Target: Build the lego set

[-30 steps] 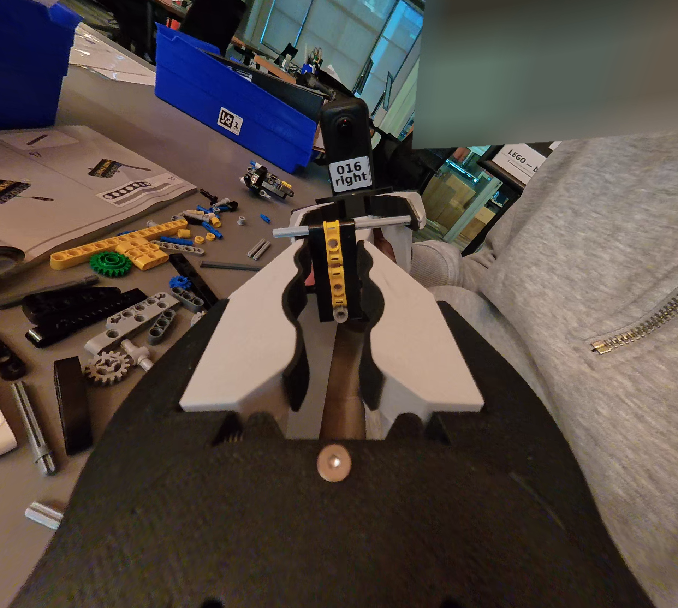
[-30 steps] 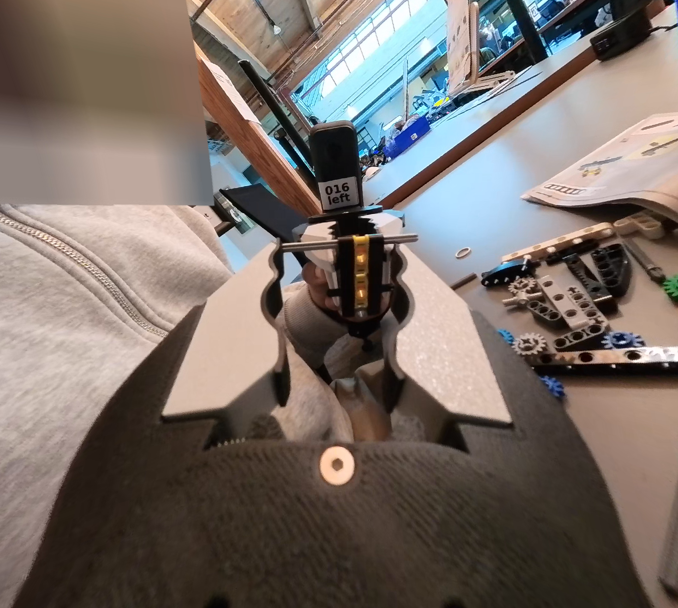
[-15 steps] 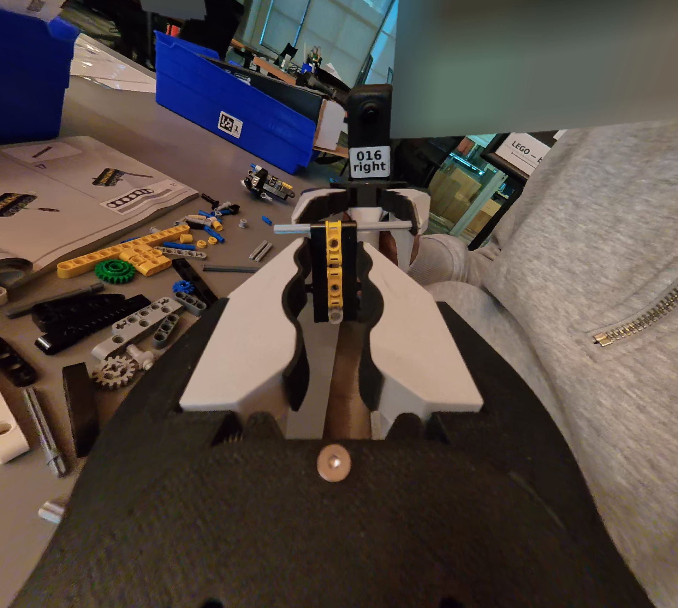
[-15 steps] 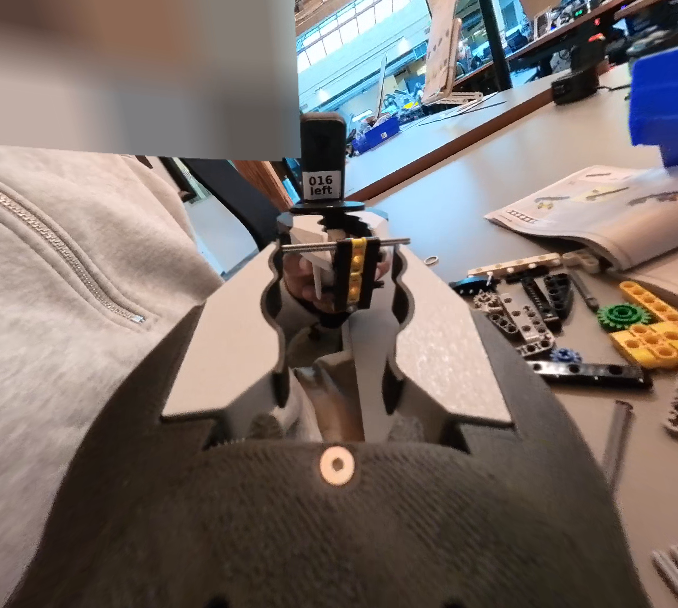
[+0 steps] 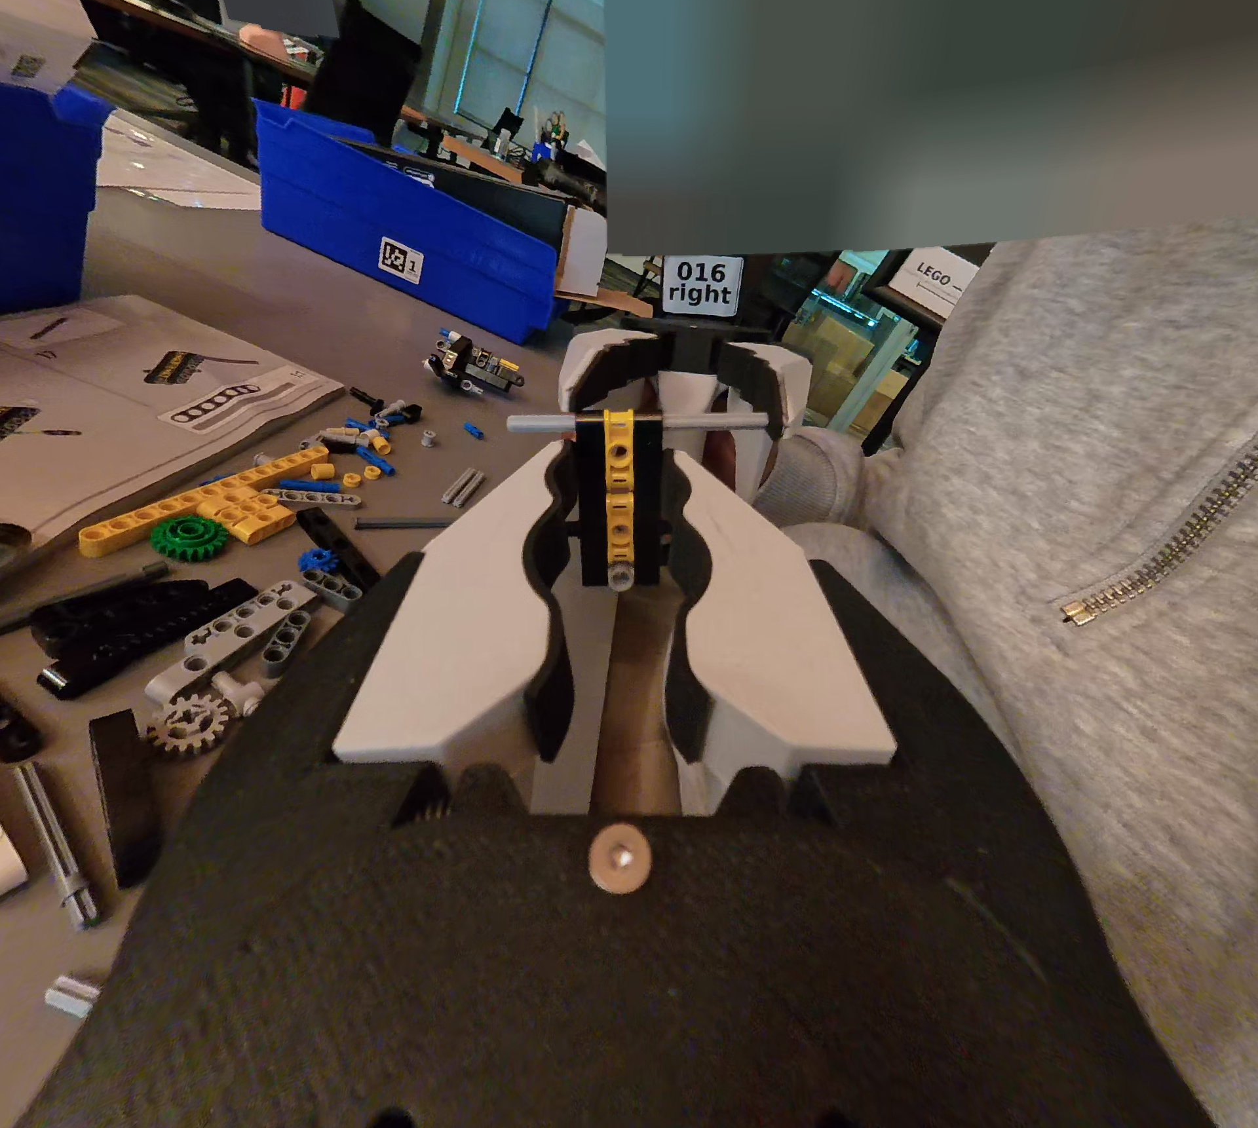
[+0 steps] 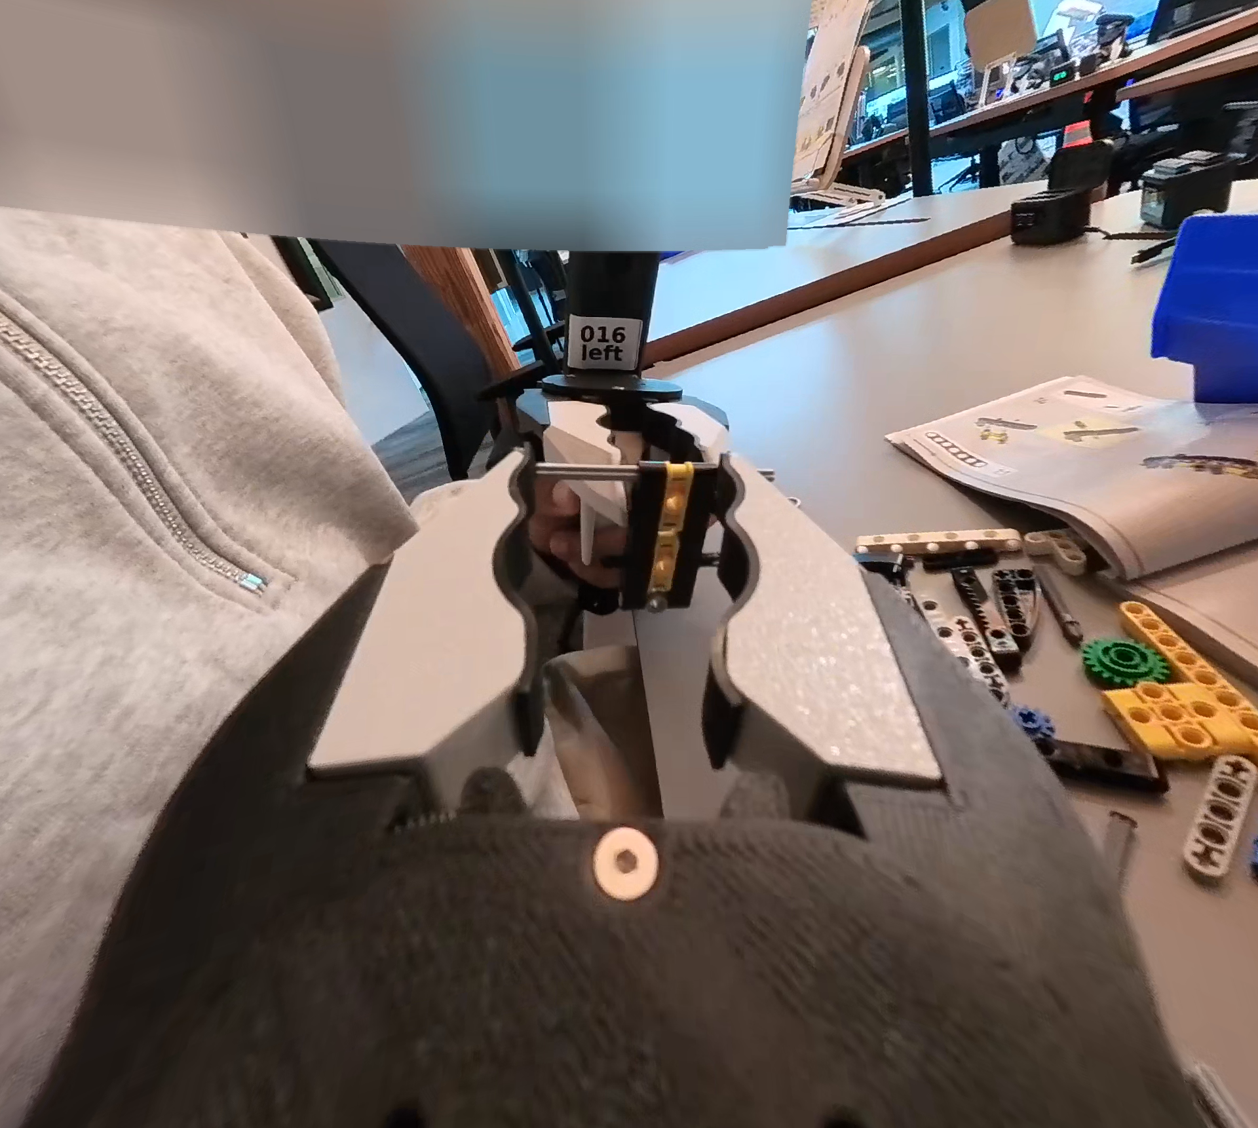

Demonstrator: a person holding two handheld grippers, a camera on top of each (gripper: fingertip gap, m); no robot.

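A small lego assembly (image 5: pixel 618 503), a yellow beam between two black beams, has a grey axle (image 5: pixel 708 420) through its top. My left gripper (image 5: pixel 618 462) is shut on its black sides and holds it in the air above the table edge. My right gripper (image 5: pixel 670 387) faces it, open, with a finger on each side of the axle ends. In the right wrist view the assembly (image 6: pixel 670 530) sits between my open right gripper's (image 6: pixel 623 469) fingers, nearer the right one. The axle (image 6: pixel 585 469) reaches to the left finger. The left gripper (image 6: pixel 626 435) shows behind.
Loose parts lie on the grey table: yellow beams (image 5: pixel 204 500), a green gear (image 5: pixel 187 537), black beams (image 5: pixel 122 619), a grey gear (image 5: pixel 187 721) and a small built piece (image 5: pixel 473 370). An open instruction booklet (image 5: pixel 136 374) and a blue bin (image 5: pixel 408 238) lie behind. A person's grey hoodie (image 5: pixel 1089 483) is close on the right. My two grippers' fingertips are within a few centimetres of each other. The grey gear (image 5: pixel 187 721) lies around 12 centimetres away from my left fingertips.
The right gripper has turned toward the table and shifted sideways, so the assembly now sits nearer its right finger. The left gripper has kept its hold on the assembly.
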